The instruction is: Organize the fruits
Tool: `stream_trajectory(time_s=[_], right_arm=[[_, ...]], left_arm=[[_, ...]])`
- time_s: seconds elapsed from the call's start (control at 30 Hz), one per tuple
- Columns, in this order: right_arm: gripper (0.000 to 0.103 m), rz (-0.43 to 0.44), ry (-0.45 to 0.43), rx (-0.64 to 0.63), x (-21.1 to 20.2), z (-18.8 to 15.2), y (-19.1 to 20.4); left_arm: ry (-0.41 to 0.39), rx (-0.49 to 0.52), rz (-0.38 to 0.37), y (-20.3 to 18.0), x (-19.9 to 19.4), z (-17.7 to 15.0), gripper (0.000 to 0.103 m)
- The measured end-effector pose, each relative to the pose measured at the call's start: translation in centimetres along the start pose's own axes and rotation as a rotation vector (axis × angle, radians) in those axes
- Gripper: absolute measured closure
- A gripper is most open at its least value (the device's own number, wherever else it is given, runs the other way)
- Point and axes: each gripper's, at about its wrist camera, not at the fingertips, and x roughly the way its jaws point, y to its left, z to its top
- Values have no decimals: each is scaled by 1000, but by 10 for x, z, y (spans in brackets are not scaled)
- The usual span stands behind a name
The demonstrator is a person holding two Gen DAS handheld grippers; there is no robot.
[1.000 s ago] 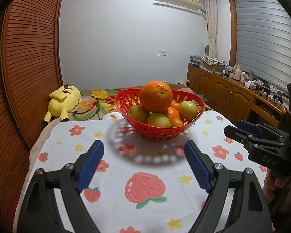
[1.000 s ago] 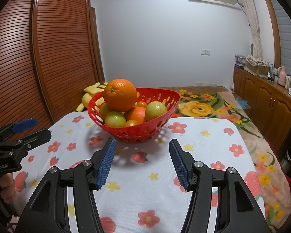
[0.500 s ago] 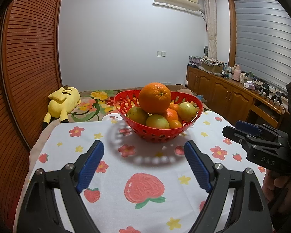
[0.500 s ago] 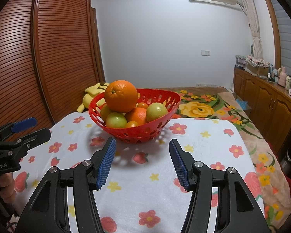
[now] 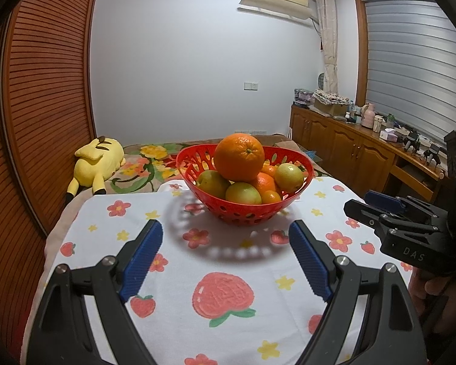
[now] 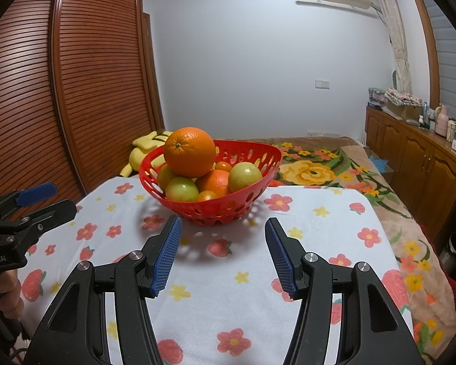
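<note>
Two grippers hover before us, both with jaws apart and empty: left gripper (image 5: 225, 243) wide, right gripper (image 6: 223, 245) narrower. The red perforated plastic bowl (image 6: 225, 210) sits straight ahead on the floral-cloth tabletop (image 5: 179, 273), large round orange (image 6: 189, 151) topmost; the right gripper appears nearer.

A basket (image 5: 197, 164) sits at frame centre on a table (image 5: 179, 273), a large orange (image 5: 239, 156) topping the smaller fruit inside. Behind it lies a bed (image 6: 319, 158), with a plush toy (image 5: 98, 159) at left. A wardrobe (image 5: 45, 106) fills the left edge; cabinets (image 5: 343, 149) line the right.
</note>
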Motion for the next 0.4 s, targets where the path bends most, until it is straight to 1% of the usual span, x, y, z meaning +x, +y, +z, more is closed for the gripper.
stream_trajectory(time_s=[0.4], right_arm=[[45,-3,-2,0,-1,1,0]], left_arm=[[1,-1,-2,1,0,0,17]])
